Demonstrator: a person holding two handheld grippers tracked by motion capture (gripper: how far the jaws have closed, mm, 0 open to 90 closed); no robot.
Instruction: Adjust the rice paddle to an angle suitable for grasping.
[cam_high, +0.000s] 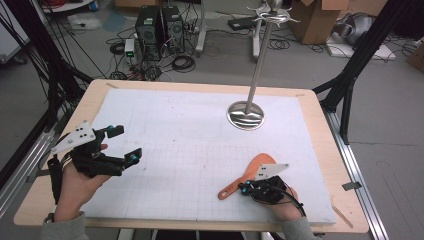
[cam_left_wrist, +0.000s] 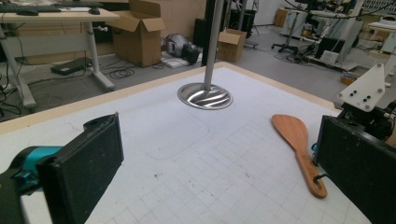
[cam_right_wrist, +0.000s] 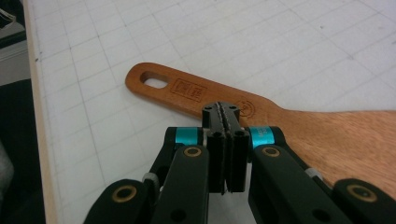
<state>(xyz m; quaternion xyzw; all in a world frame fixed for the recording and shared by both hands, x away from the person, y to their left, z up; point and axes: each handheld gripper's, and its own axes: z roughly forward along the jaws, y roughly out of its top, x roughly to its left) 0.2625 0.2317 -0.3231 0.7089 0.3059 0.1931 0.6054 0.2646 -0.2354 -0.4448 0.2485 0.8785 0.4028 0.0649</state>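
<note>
A wooden spatula (cam_high: 239, 181) lies flat on the white gridded mat (cam_high: 190, 145) at the front right, its handle with a hanging hole pointing front-left. My right gripper (cam_high: 244, 189) is shut, jaws pressed together with nothing between them. In the right gripper view its tips (cam_right_wrist: 224, 112) sit just over the spatula's handle (cam_right_wrist: 187, 88), near the stamped logo; I cannot tell whether they touch it. My left gripper (cam_high: 126, 145) is held above the mat's left side, open and empty. In the left gripper view its wide-apart jaws (cam_left_wrist: 219, 140) frame the spatula (cam_left_wrist: 299, 144) farther off.
A metal stand with a round shiny base (cam_high: 245, 115) and a tall pole topped by hooks rises at the back right of the mat, its base (cam_left_wrist: 205, 95) also in the left gripper view. The wooden table edge (cam_high: 325, 150) borders the mat. Computers, cables and boxes lie on the floor beyond.
</note>
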